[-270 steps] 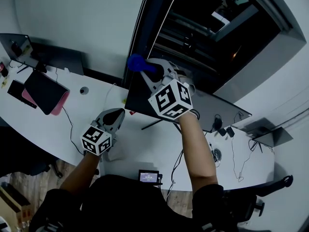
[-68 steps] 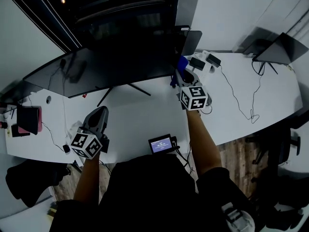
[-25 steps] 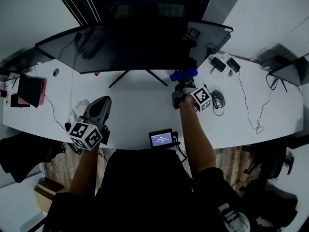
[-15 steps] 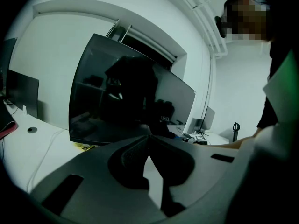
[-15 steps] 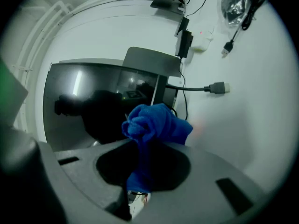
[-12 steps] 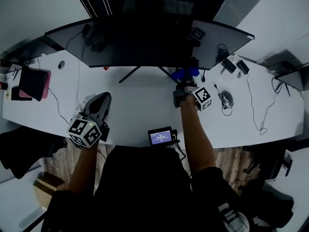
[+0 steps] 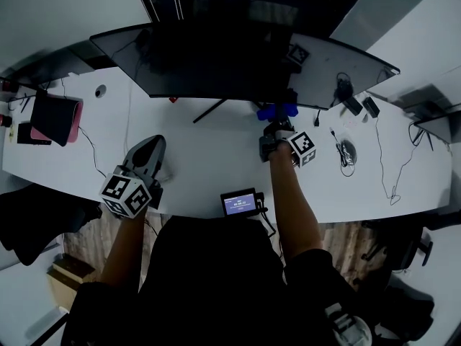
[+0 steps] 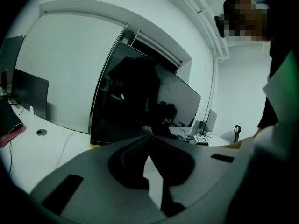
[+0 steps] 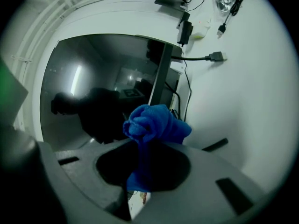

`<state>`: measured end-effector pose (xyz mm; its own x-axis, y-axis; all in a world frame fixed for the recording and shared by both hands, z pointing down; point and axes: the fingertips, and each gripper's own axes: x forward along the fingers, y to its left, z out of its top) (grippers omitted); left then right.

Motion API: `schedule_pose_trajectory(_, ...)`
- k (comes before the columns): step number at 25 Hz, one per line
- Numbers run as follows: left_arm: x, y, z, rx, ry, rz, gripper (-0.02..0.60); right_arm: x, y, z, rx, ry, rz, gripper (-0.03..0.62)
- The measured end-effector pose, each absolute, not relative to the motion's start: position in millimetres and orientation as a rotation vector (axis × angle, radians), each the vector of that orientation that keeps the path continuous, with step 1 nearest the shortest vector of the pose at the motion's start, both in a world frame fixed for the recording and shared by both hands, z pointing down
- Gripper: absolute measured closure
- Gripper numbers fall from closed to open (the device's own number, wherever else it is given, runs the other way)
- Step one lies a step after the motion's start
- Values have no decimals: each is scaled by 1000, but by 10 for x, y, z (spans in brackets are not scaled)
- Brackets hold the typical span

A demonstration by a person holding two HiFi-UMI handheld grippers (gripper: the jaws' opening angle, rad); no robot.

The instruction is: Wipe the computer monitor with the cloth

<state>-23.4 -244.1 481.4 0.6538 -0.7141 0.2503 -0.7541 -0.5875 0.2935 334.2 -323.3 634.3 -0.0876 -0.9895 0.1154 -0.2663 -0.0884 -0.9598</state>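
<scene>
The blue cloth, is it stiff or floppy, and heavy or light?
Probably floppy: the blue cloth bunches into soft folds above the right gripper, whose jaws are shut on it. Likely light, since that one pinch seems to carry it whole.

Quick tally: two grippers, one left gripper (image 7: 153,146) and one right gripper (image 7: 276,125), one blue cloth (image 7: 277,111), and one white desk (image 7: 216,157). Screens, I count two side by side, the big dark monitor (image 7: 209,67) plus a paler screen (image 7: 338,74) to its right, though from up here they might be one wide panel. Also one small display unit (image 7: 239,202) and one pink-edged case (image 7: 54,117).
</scene>
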Motion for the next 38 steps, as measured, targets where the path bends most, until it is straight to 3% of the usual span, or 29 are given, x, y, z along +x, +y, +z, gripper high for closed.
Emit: schedule_pose_trajectory(38,-1868,-2647,4826,2509,-1285,116,585,1220,-3708,6429,-1413,1595,-1365,526)
